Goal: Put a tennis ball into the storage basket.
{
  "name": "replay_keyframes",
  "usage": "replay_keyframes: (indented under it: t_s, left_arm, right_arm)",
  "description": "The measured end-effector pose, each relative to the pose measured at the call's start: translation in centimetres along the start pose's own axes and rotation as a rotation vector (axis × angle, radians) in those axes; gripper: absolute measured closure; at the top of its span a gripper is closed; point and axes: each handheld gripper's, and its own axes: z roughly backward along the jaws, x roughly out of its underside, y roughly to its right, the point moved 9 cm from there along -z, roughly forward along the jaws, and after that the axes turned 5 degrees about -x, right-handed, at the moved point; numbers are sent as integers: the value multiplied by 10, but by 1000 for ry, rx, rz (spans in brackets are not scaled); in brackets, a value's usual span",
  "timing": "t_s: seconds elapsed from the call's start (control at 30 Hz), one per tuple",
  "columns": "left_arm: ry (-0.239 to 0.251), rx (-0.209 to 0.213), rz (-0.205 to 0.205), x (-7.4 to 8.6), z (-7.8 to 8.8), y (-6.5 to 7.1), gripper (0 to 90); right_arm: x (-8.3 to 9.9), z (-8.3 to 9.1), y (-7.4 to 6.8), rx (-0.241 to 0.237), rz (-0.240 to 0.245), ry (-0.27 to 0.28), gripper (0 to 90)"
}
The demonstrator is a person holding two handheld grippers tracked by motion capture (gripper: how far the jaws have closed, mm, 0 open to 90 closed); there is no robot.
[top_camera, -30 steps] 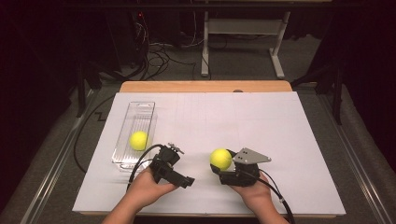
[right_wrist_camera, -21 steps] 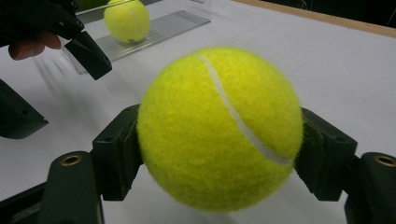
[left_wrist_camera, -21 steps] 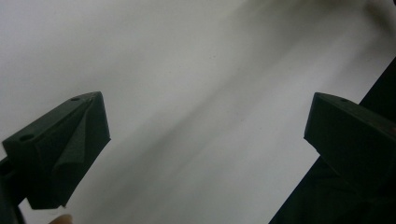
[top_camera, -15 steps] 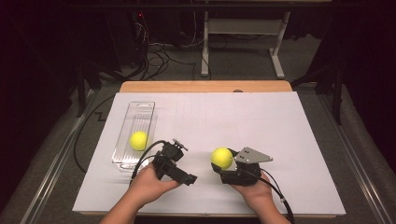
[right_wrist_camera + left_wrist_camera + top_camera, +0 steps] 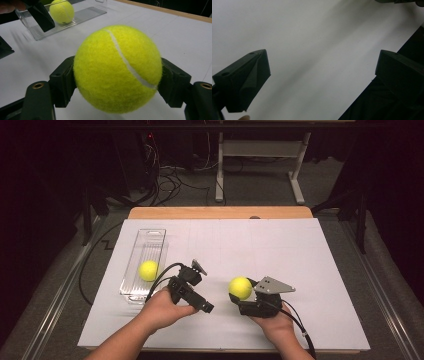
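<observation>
My right tool (image 5: pixel 117 75) clamped on a tennis ball (image 5: pixel 117 68), left tool (image 5: pixel 322 75) wide open, empty, second tennis ball (image 5: pixel 148 270) in clear tray (image 5: pixel 150 242) beyond it

1. Left gripper (image 5: pixel 205 307) is showing black, blocky, wedge-shaped jaws with small screw holes; black cable is looping off it.
2. Right gripper (image 5: pixel 239 296) is showing a black body, brass screw inserts, grey three-cornered plate on top, black cable trailing.
3. Forearms are showing bare, no sleeves.
</observation>
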Motion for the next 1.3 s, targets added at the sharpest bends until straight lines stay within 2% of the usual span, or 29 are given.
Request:
replay_keyframes:
  t_s: [0.23,0.27,0.43,0.6,0.73,0.9,1.07,1.3]
  left_arm:
    - [-18,20,15,-1,0,-5,7]
    - [-31,44,25,-1,1,-5,7]
    - [-75,85,41,-1,2,-5,7]
    - [-96,79,39,-1,2,-4,7]
    - [-111,92,41,-1,2,-1,7]
    - [-106,102,55,-4,4,-3,7]
    - [-109,98,41,-7,7,-2,7]
    - [-77,106,42,-16,17,3,7]
  right_arm:
    - [0,2,1,4,2,4,268]
    - [0,2,1,4,2,3,268]
    - [0,2,2,8,1,4,268]
    - [1,1,2,12,2,-1,268]
    - [2,0,2,14,5,-2,268]
    - [2,-1,2,14,7,-3,268]
    - [2,-1,2,11,3,-4,268]
    - [2,-4,-3,-6,12,-5,268]
